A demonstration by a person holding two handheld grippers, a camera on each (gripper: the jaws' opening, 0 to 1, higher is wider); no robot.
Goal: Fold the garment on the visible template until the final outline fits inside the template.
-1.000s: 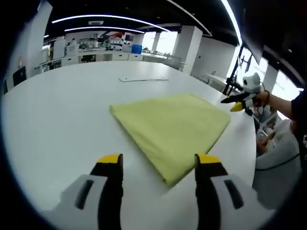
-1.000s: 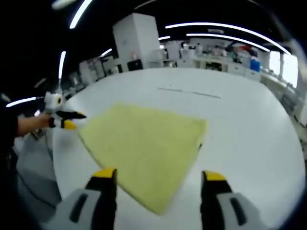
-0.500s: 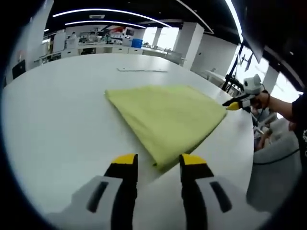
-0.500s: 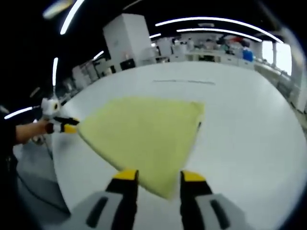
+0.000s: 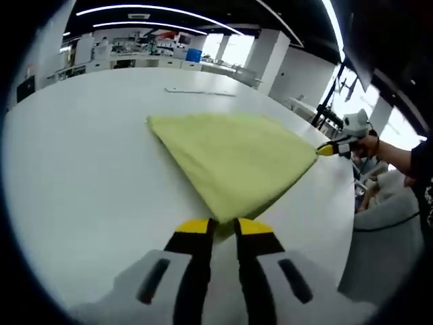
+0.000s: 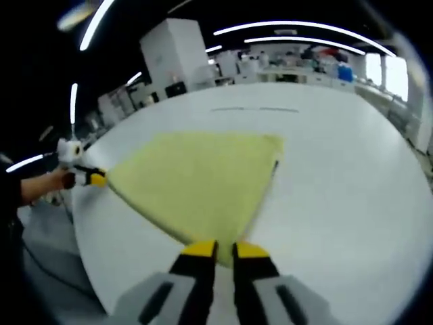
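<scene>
Both claws clamped on near corners of the yellow cloth (image 5: 233,156): left claw (image 5: 222,225), right claw (image 6: 225,250). Cloth flat on white table (image 5: 81,169) ahead. Best lifted evenly, carried forward together, edges aligned.

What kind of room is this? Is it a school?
More likely a big lab or workshop than a school. Long ceiling light strips run overhead, benches crowded with equipment line the far wall, and a large white table holds a folded yellow cloth.
</scene>
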